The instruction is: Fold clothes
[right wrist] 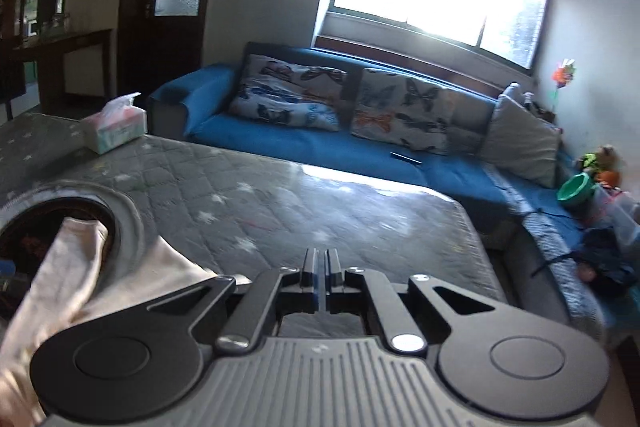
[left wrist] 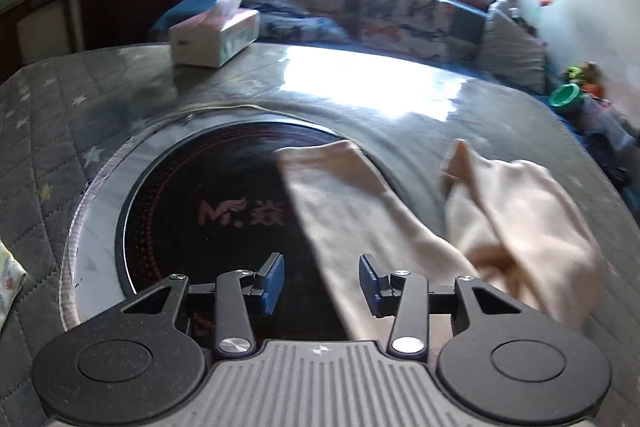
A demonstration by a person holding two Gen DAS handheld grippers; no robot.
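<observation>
A cream garment (left wrist: pixel 400 227) lies loosely on the grey quilted table cover (left wrist: pixel 56 131), its left part draped over a round black hotplate (left wrist: pixel 200 203) set in the table. My left gripper (left wrist: pixel 322 281) is open and empty, held just above the hotplate, with the garment's left edge running between its blue pads (left wrist: pixel 272 283). In the right wrist view the garment (right wrist: pixel 64 275) lies at the lower left, partly under the gripper body. My right gripper (right wrist: pixel 321 281) is shut with nothing between its fingers, over the bare table cover (right wrist: pixel 280 211).
A tissue box (left wrist: pixel 214 35) stands at the table's far left corner, also in the right wrist view (right wrist: pixel 116 129). A blue sofa (right wrist: pixel 320 143) with butterfly cushions runs behind the table under a bright window. Toys and a green bowl (right wrist: pixel 576 191) sit at the right.
</observation>
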